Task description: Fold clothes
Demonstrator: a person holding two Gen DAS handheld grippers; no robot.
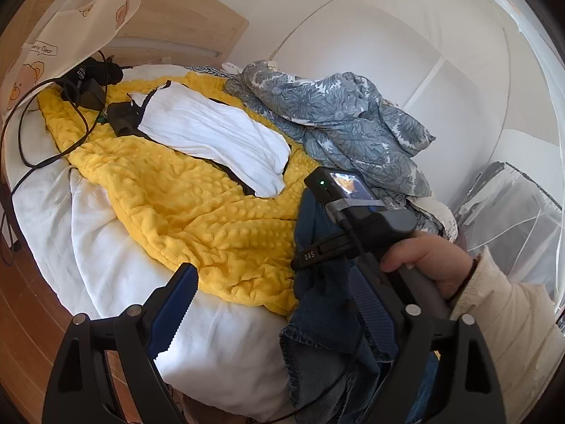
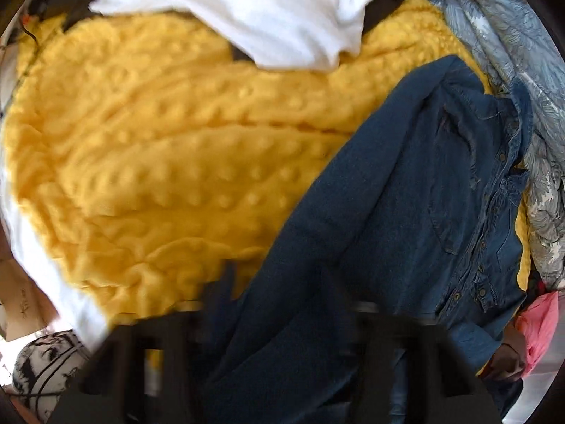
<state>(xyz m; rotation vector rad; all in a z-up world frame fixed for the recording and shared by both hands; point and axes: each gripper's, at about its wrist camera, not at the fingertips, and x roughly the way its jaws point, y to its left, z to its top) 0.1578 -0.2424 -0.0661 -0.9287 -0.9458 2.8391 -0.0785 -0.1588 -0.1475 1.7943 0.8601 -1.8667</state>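
Left wrist view: the left gripper [image 1: 279,314] stands wide apart, empty, low at 6 o'clock, likely waiting to take a corner. At 3 o'clock a hand [image 1: 429,265] holds the right gripper [image 1: 317,265] pointing down into the denim shirt [image 1: 317,304], which drapes over the bed's edge on a bumpy yellow blanket [image 1: 183,194]. A ribbed white top [image 1: 219,134] lies at 11 o'clock.

Right wrist view: blurred; the jaws are nearly together, and the shirt [image 2: 388,194], stiff, buttoned and creased, seems pinched between them, from 6 to 2 o'clock.
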